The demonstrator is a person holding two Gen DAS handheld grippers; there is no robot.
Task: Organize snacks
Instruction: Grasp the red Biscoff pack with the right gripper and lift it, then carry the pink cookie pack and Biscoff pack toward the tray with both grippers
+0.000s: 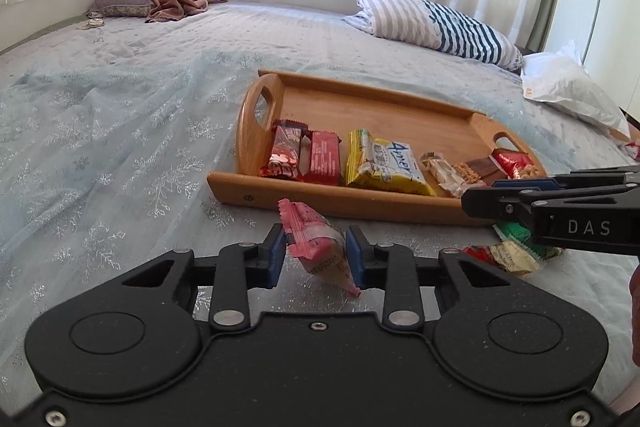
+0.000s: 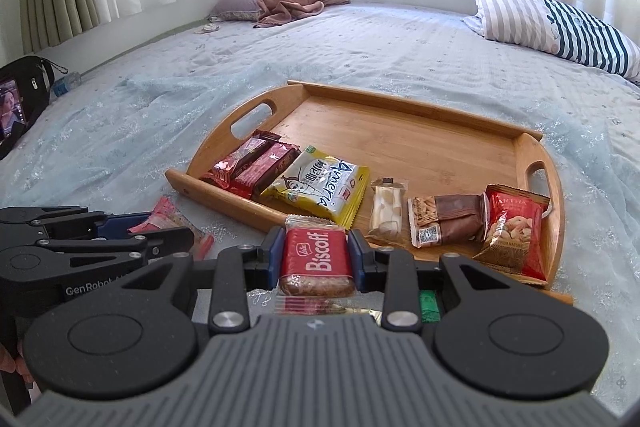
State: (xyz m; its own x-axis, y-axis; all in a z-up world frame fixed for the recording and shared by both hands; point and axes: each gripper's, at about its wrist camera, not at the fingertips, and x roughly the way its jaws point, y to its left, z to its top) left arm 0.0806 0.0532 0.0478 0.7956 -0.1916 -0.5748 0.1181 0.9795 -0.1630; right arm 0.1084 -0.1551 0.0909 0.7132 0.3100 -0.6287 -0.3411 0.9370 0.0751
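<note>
On the bed stands a wooden tray (image 1: 320,203) (image 2: 224,193). Along its near side lie two red bars (image 2: 252,165), a yellow packet (image 2: 320,187), a white bar (image 2: 386,213), a brown bar (image 2: 448,223) and a red nut packet (image 2: 514,231). My left gripper (image 1: 316,247) is shut on a pink snack packet (image 1: 312,239), just in front of the tray's near rim. My right gripper (image 2: 314,251) is shut on a red Biscoff packet (image 2: 314,259), also in front of the tray. It reaches into the left wrist view as the right gripper (image 1: 480,197).
Loose wrapped snacks (image 1: 512,255) lie on the bedspread under the right gripper. A striped pillow (image 1: 440,23) and a white plastic bag (image 1: 568,87) sit beyond the tray. A black bag with a phone (image 2: 20,99) is at the far left.
</note>
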